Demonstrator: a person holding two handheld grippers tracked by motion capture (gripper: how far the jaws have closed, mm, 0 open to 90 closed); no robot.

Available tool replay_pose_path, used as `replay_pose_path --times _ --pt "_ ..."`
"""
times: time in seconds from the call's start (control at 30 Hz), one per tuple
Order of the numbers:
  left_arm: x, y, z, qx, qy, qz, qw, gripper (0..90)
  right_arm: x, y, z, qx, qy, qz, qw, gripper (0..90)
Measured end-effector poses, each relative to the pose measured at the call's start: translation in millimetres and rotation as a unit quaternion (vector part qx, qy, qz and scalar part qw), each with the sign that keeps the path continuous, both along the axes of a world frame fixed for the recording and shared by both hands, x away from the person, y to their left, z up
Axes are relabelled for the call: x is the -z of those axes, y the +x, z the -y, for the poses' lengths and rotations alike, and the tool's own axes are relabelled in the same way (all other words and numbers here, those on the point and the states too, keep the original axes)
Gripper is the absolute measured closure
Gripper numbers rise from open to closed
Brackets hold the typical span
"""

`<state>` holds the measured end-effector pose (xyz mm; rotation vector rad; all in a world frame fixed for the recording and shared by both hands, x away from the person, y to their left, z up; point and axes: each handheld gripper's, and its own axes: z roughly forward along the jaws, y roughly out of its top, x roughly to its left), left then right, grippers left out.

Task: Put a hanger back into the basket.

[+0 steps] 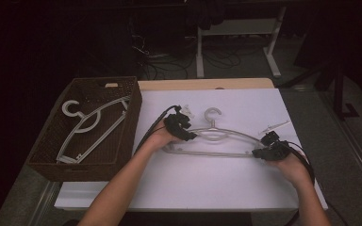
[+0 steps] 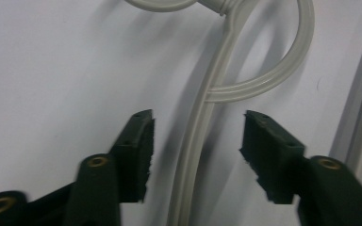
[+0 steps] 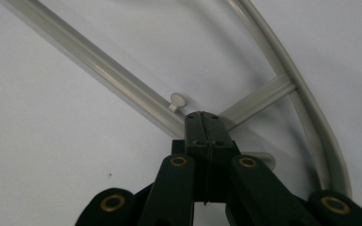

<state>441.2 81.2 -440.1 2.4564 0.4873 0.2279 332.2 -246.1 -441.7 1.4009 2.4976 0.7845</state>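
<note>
Two hangers, one on table (image 1: 226, 136), one in basket (image 1: 90, 126), two grippers

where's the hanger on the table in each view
High view: the hanger on the table lies mid-table on the white table, between the left gripper and right gripper.
Left gripper view: its arm runs up between the open jaws; the neck loop curls at upper right.
Right gripper view: its bottom bar crosses from upper left to the shut jaws.
Shared landmark: the bottom bar, a pale strip at the left gripper view's right edge.
</note>
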Motion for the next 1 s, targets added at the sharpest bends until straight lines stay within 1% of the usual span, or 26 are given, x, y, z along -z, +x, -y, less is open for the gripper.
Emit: replay_pose_path --times 0.13,0.17,0.23,0.27,0.37,0.43,0.5,0.63,0.7,0.73,0.8,0.83,0.87,0.9,0.93,1.0 --pt "4.4 1.1 4.5 0.008 0.012 0.008 0.9999 59.1 0.2 0.1 0.5 -0.001 0.002 0.000 1.0000 89.6" --pt "5.2 1.2 5.4 0.007 0.011 0.009 0.9999 61.6 0.2 0.1 0.4 -0.001 0.002 0.000 1.0000 89.6" --pt "5.9 1.4 7.1 0.009 0.017 0.016 0.9997 66.4 0.3 0.3 0.5 -0.001 0.002 0.000 1.0000 89.6" --pt "6.5 1.5 8.1 0.009 0.016 0.017 0.9997 68.6 0.3 0.3 0.6 -0.001 0.002 0.000 1.0000 89.6" --pt "6.9 1.5 9.5 0.006 0.019 0.027 0.9994 73.8 0.3 0.2 0.6 0.000 0.002 0.000 1.0000 89.6" --pt "6.9 2.5 8.8 0.011 0.018 0.026 0.9995 74.9 0.4 0.3 0.7 0.000 0.003 0.000 1.0000 89.6" --pt "6.0 1.4 8.7 0.020 0.024 0.032 0.9990 75.8 0.2 0.3 0.8 -0.001 0.003 0.000 1.0000 89.6" --pt "5.0 -1.4 6.1 0.035 0.028 0.028 0.9986 77.9 -1.7 -0.4 2.3 -0.002 0.009 0.003 1.0000 89.5" --pt "5.7 -3.6 3.2 0.042 0.025 0.022 0.9986 79.0 -2.5 -0.1 2.2 -0.002 0.007 0.006 1.0000 89.5" --pt "6.3 -4.9 1.6 0.043 0.020 0.020 0.9987 80.0 -3.1 0.3 2.1 -0.003 0.007 0.009 0.9999 89.5" --pt "5.7 -5.5 -2.6 0.026 0.013 0.016 0.9995 81.3 -3.5 0.9 2.0 -0.005 0.008 0.010 0.9999 89.5" --pt "5.8 -5.1 -5.4 0.025 0.004 0.012 0.9996 81.4 -3.9 0.9 2.3 -0.006 0.011 0.012 0.9998 89.4" --pt "5.8 -5.1 -5.4 0.025 0.004 0.012 0.9996 81.4 -3.9 0.9 2.3 -0.006 0.011 0.012 0.9998 89.4" --pt "4.5 -4.9 -9.6 0.016 -0.002 0.007 0.9998 81.4 -5.1 0.5 2.7 -0.006 0.016 0.014 0.9998 89.4" --pt "3.1 -5.3 -10.9 0.012 -0.003 0.005 0.9999 81.5 -7.7 -0.4 3.3 -0.006 0.024 0.020 0.9995 89.1" --pt "-0.9 -6.5 -13.7 0.002 -0.013 0.005 0.9999 81.5 -9.3 -1.1 3.7 -0.007 0.031 0.024 0.9992 86.2"
